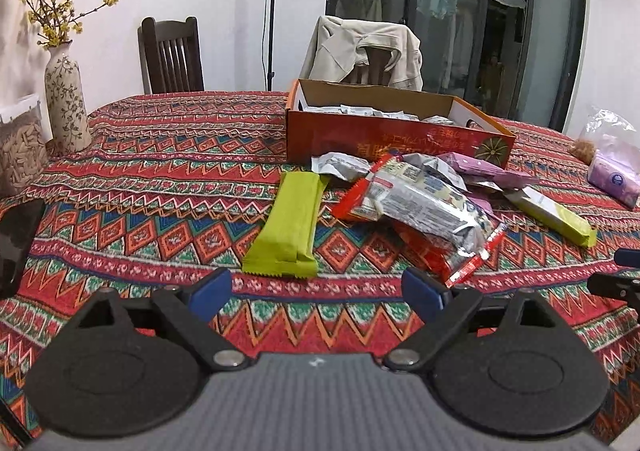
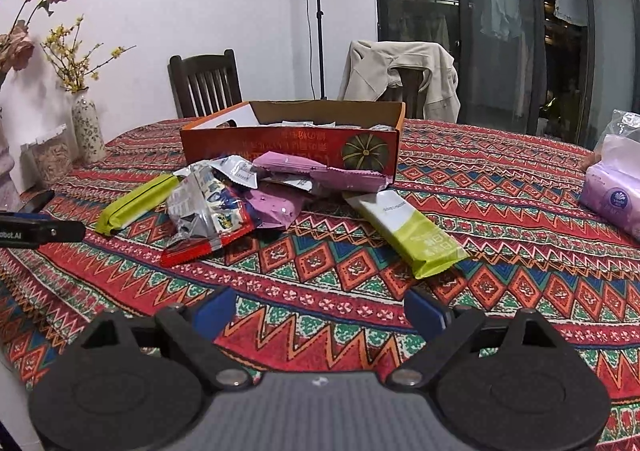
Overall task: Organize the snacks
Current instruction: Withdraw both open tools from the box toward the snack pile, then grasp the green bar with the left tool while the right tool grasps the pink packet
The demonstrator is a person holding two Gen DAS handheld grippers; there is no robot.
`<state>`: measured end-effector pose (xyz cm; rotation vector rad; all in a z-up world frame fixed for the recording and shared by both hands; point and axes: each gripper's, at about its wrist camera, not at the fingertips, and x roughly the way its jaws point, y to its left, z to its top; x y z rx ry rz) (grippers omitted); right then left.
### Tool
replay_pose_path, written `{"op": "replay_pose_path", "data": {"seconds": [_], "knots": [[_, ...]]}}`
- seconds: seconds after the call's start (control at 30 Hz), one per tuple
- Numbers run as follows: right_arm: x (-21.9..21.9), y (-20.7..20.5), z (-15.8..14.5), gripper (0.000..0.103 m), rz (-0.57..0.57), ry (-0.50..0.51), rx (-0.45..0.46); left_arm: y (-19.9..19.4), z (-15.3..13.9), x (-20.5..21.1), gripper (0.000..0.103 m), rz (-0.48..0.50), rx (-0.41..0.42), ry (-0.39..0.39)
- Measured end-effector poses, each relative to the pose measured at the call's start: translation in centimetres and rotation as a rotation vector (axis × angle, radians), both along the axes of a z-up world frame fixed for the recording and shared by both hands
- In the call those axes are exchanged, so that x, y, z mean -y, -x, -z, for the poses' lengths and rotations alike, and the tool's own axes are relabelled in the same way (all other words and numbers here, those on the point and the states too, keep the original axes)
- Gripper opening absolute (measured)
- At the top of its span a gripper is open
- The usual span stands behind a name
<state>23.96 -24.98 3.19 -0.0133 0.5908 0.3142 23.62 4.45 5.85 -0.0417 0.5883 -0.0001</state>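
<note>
Left tongs [image 1: 316,293]: standing wide open, gripping nothing, hovering over the surface [image 1: 160,187] with its patterned cloth.
Right tongs [image 2: 320,311]: also gaping wide, nothing between the blue pads.
Green snack bar [image 1: 286,225]: lying flat at 12 o'clock just beyond the left tongs.
Snack pile [image 1: 424,199]: red, silver and purple packets lying heaped at 1 o'clock, touching the orange cardboard box [image 1: 396,131].
Second green bar [image 2: 412,233]: lying at 1 o'clock from the right tongs.
Tissue pack [image 2: 612,199]: sitting at 2 o'clock.

Lime-green packet [image 1: 286,224], red zigzag tablecloth [image 1: 160,211]
</note>
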Motion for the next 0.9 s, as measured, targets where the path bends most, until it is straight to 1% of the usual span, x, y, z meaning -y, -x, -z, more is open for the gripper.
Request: {"op": "replay_pose_path", "data": {"seconds": [0.13, 0.2, 0.27, 0.3, 0.33, 0.37, 0.47, 0.6, 0.63, 0.67, 0.7, 0.73, 0.8, 0.83, 0.87, 0.9], "knots": [[-0.3, -1.2, -0.4, 0.091, -0.009, -0.028, -0.008, -2.1, -0.3, -0.7, 0.093, -0.002, 0.016, -0.014], [-0.6, -2.2, -0.7, 0.091, -0.016, -0.048, -0.008, -3.7, -0.3, -1.2, 0.091, -0.004, 0.019, -0.011], [-0.9, -3.5, -1.2, 0.091, -0.020, -0.068, -0.005, -5.2, -0.3, -1.6, 0.083, 0.002, 0.010, -0.010], [-1.2, -4.2, -1.6, 0.091, -0.023, -0.076, -0.002, -6.1, -0.2, -1.8, 0.080, 0.011, 0.004, -0.010], [-1.5, -5.1, -2.0, 0.091, -0.027, -0.085, 0.005, -6.9, 0.0, -2.0, 0.076, 0.020, -0.002, -0.009], [-1.8, -5.9, -2.3, 0.091, -0.032, -0.092, 0.011, -7.7, 0.1, -2.1, 0.074, 0.027, -0.010, -0.007], [-3.0, -9.1, -3.0, 0.091, -0.046, -0.103, 0.029, -10.0, 0.7, -2.5, 0.073, 0.044, -0.039, 0.003], [-4.9, -14.6, -2.9, 0.091, -0.054, -0.127, -0.014, -11.7, 1.6, -2.3, 0.070, 0.075, -0.063, -0.006], [-5.2, -15.8, -2.7, 0.091, -0.058, -0.141, -0.028, -12.1, 1.8, -2.2, 0.068, 0.080, -0.069, -0.010], [-5.5, -17.0, -2.5, 0.091, -0.060, -0.159, -0.042, -12.4, 2.0, -2.1, 0.061, 0.087, -0.075, -0.015], [-5.9, -18.2, -2.2, 0.091, -0.067, -0.178, -0.052, -12.8, 2.2, -2.1, 0.057, 0.091, -0.085, -0.019], [-6.2, -19.1, -2.0, 0.091, -0.068, -0.184, -0.062, -13.1, 2.4, -2.1, 0.049, 0.093, -0.096, -0.018], [-7.1, -21.2, -1.3, 0.091, -0.059, -0.161, -0.094, -13.6, 2.8, -2.3, 0.041, 0.085, -0.105, -0.018], [-7.5, -22.0, -0.9, 0.090, -0.051, -0.151, -0.106, -13.6, 2.8, -2.3, 0.040, 0.085, -0.098, -0.017], [-7.8, -22.6, -0.4, 0.087, -0.045, -0.141, -0.120, -13.6, 2.8, -2.4, 0.039, 0.087, -0.100, -0.012], [-8.0, -23.1, 0.0, 0.080, -0.041, -0.131, -0.139, -13.5, 2.8, -2.5, 0.038, 0.089, -0.101, -0.009]]}}
